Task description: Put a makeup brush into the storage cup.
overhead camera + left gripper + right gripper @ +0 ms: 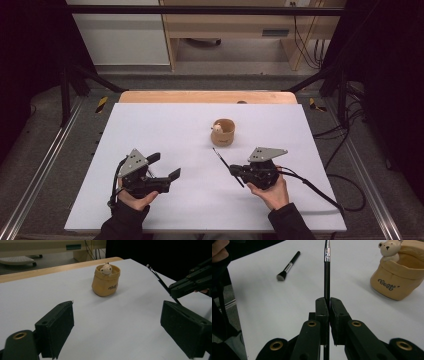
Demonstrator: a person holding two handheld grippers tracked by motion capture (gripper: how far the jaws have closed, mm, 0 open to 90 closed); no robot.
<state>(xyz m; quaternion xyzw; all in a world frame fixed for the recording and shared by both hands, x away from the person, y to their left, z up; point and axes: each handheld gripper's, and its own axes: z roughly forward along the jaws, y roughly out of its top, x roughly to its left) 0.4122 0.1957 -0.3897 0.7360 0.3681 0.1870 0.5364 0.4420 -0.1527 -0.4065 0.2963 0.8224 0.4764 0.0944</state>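
A tan cloth-look cup (223,132) with a small bear figure on its rim stands right of the white mat's middle. My right gripper (234,171) is shut on a thin black brush (221,158) with a silver ferrule, whose tip slants up toward the cup. In the right gripper view the jaws (329,302) clamp the brush handle (327,272), and the cup (398,280) stands to the right. My left gripper (164,166) is held open over the mat's front left with nothing in it. In its own view the left gripper (117,322) faces the cup (106,281).
A short black makeup brush (287,266) lies flat on the white mat (150,125) in the right gripper view. The mat covers a wooden table (200,96). Metal frame rails run along both sides. Cables trail from my right gripper.
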